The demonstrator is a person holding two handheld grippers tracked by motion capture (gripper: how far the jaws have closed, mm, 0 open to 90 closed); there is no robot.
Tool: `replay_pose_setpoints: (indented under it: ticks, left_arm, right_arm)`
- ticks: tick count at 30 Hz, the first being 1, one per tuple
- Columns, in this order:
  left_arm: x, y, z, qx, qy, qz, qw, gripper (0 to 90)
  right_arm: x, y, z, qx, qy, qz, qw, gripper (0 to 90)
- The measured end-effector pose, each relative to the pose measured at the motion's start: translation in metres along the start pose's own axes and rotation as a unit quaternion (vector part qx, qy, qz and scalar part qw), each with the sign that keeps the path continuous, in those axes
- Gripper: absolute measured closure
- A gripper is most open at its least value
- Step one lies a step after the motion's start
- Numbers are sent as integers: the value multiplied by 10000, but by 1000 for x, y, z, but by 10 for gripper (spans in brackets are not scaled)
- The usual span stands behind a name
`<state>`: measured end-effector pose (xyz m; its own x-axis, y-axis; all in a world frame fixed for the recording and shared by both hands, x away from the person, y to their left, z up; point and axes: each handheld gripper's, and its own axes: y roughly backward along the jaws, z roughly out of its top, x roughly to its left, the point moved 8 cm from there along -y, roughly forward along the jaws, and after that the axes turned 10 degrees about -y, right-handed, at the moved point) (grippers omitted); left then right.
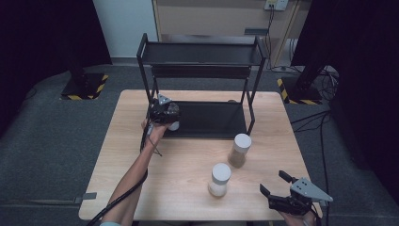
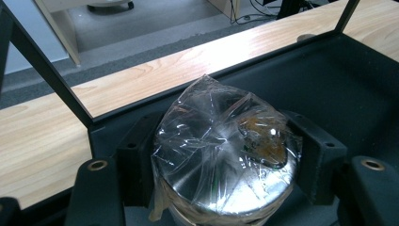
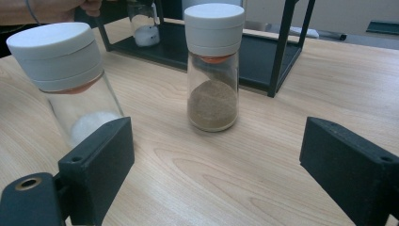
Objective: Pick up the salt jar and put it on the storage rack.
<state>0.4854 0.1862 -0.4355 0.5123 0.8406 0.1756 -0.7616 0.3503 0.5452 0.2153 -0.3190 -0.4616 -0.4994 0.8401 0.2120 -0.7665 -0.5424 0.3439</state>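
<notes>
Left gripper (image 1: 167,117) clamped on a plastic-wrapped jar (image 2: 225,155), one black jaw pressed against each side of it, held over the near left corner of the black rack's (image 1: 211,120) bottom shelf on the wooden table (image 1: 141,155). Right gripper (image 1: 281,187) low at the table's near right corner, jaws spread wide with nothing between them, aimed toward two white-capped jars standing upright on the bare wood in front of the rack: a jar of brown powder (image 3: 213,66) nearer the rack's post, and a jar of white powder (image 3: 66,75) closer to the person.
</notes>
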Motion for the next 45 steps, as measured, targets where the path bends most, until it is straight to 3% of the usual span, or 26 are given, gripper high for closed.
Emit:
replay_pose_setpoints:
  ticks: [8,16,20,23,29,38,45]
  left_arm:
    - [0,-1,-2,-56,79,37,9999,329]
    - [-2,2,5,-161,26,26,9999,209]
    - [-5,8,13,-251,-209,35,9995,169]
    - [-5,12,19,-339,-252,-29,9991,147]
    - [-12,27,35,-450,-596,-200,9970,75]
    - [-13,48,44,-535,-659,-617,9945,47]
    - [-11,69,44,-578,-715,-720,9932,47]
  right_arm:
    - [0,0,0,13,-3,2,10000,105]
    - [0,0,0,13,7,14,10000,105]
    - [0,0,0,15,0,18,10000,105]
    - [0,0,0,14,13,20,10000,105]
    - [1,-1,0,22,20,36,10000,105]
    - [1,-1,0,38,52,54,10000,105]
    - [2,-2,1,66,70,63,9999,106]
